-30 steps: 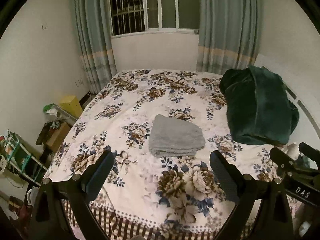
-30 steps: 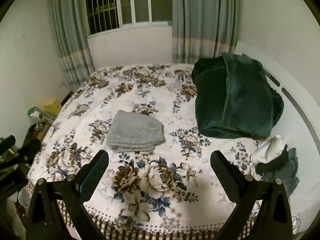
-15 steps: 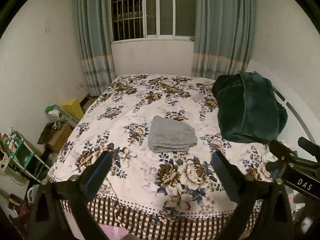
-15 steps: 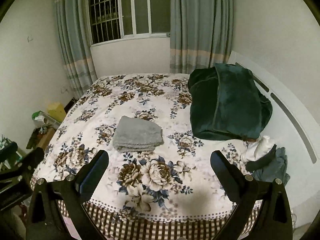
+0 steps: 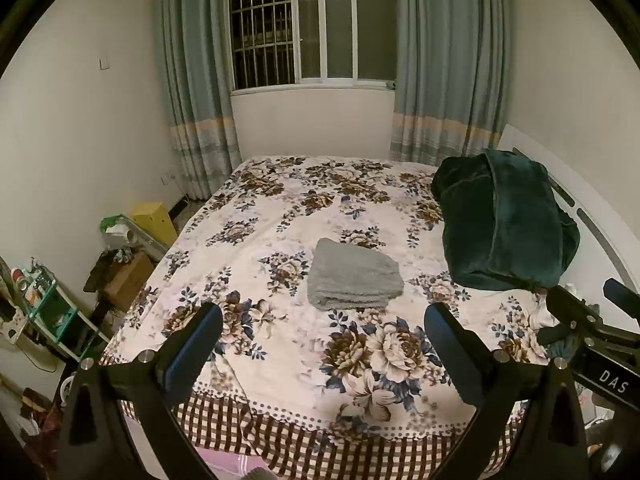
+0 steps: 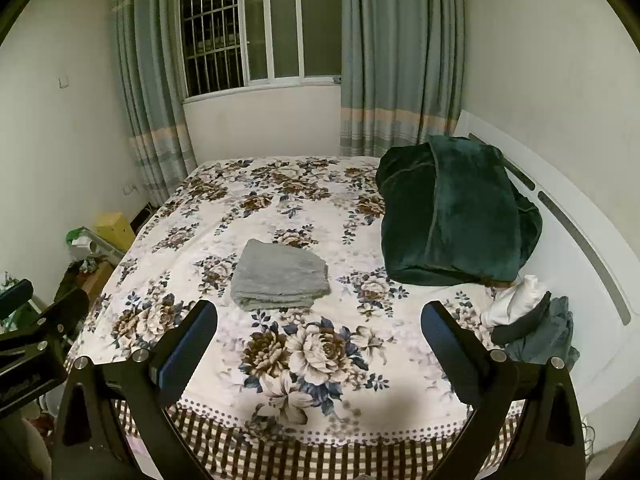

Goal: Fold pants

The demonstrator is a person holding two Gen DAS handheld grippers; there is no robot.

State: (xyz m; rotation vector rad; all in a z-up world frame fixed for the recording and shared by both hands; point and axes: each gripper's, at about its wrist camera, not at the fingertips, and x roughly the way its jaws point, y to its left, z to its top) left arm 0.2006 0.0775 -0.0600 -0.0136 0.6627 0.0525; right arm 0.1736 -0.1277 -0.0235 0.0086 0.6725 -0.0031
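The grey pants [image 5: 354, 274] lie folded into a compact rectangle in the middle of the floral bed [image 5: 280, 208]; they also show in the right wrist view [image 6: 280, 276]. My left gripper [image 5: 323, 330] is open and empty, held back above the bed's foot edge, well short of the pants. My right gripper [image 6: 319, 328] is open and empty too, at a similar distance. The right gripper's body shows at the right edge of the left wrist view [image 5: 584, 328], and the left gripper's body at the left edge of the right wrist view [image 6: 36, 328].
A dark green blanket [image 6: 452, 212] is heaped at the bed's right by the white headboard [image 6: 580, 232]. Loose white and grey clothes [image 6: 528, 320] lie beside it. Boxes and a shelf [image 5: 48, 312] stand along the left wall. A window with curtains [image 5: 312, 32] is at the back.
Both grippers have pulled back and risen away from the bed, so the folded pants look smaller and farther. Both stay open. The pants have not moved.
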